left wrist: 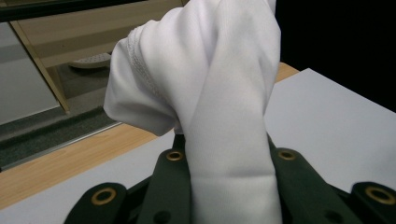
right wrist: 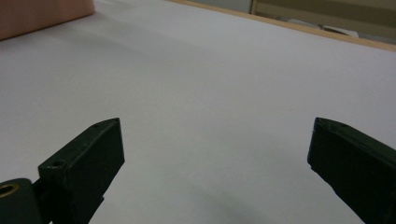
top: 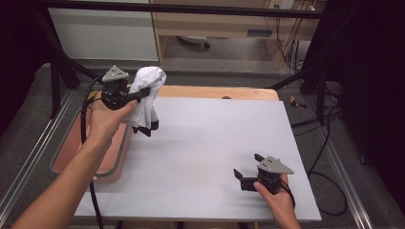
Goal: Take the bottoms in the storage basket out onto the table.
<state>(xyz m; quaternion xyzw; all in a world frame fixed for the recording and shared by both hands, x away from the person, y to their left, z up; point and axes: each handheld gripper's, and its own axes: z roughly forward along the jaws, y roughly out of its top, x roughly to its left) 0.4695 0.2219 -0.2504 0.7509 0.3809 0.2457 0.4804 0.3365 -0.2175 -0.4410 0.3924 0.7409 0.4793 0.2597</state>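
Scene: a person at a grey-topped bench (top: 205, 157) works with a hand-held tool in each hand, seen from the high view.
Left tool (top: 138, 94): at the upper left of the frame, raised over the bench's near-left corner, pinching a white garment (top: 145, 93); in the left gripper view the cloth (left wrist: 219, 107) bunches up between the black jaws and drapes over them.
Garment: hanging clear of the bench from the left tool, its dark-trimmed lower edge dangling just above the grey surface, beside the pink tray (top: 112, 152) at the left edge.
Right tool (top: 248, 174): at the lower right of the frame, resting low on the bench, jaws spread with nothing between them.
Step in hand: by the look of it, carrying the lifted garment from the tray side toward the open bench.
Next move: likely lowering the cloth onto the grey surface, where the idle right tool could take a free edge to spread it.
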